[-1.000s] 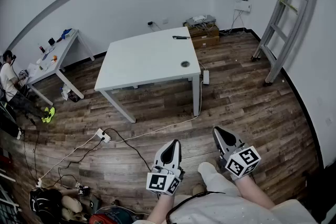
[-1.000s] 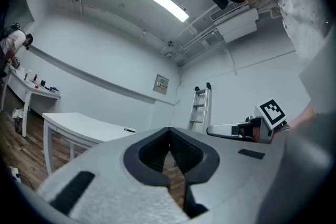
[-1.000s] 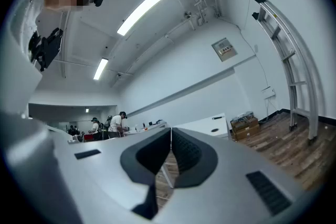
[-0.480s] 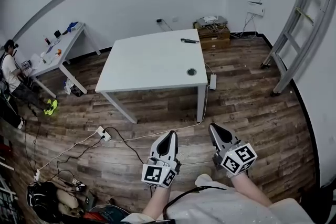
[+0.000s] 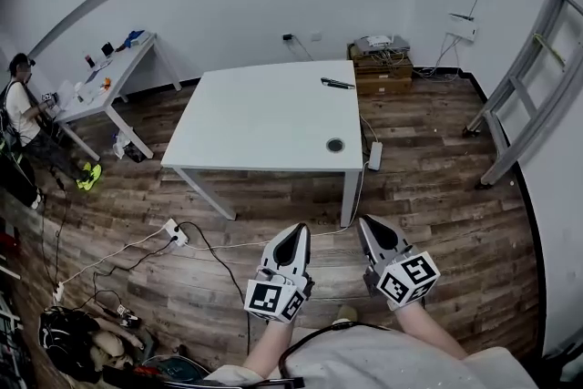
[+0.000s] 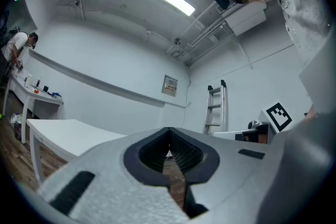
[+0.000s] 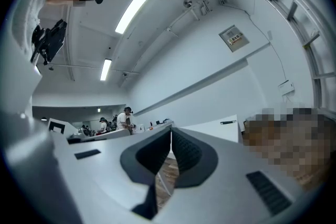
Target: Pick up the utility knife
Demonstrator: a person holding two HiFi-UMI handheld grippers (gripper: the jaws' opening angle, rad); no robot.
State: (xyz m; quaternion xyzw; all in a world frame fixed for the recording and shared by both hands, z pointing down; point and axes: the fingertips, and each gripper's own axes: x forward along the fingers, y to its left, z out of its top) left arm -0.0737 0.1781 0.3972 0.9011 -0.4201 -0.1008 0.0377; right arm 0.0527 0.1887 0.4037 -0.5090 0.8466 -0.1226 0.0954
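Observation:
The utility knife [image 5: 338, 83], dark and slim, lies near the far right edge of the white table [image 5: 264, 118]. Both grippers hang in the air over the wood floor, well short of the table's near edge. My left gripper [image 5: 297, 230] is shut and holds nothing; in the left gripper view its jaws [image 6: 168, 131] meet at the tips. The right gripper [image 5: 363, 222] is also shut and empty. In the right gripper view the closed gripper [image 7: 170, 131] points toward the table [image 7: 212, 129], where the knife [image 7: 228, 122] shows as a small dark bar.
A round cable hole [image 5: 335, 144] sits in the table's near right corner. A ladder [image 5: 537, 77] leans at the right wall. A box with devices [image 5: 381, 68] stands behind the table. A cluttered desk [image 5: 109, 87] with a person [image 5: 23, 118] stands at the left. A power strip [image 5: 173, 234] with cables lies on the floor.
The view and both grippers have moved forward toward the table, which now sits nearer and lower in the head view. Both grippers stay shut and empty.

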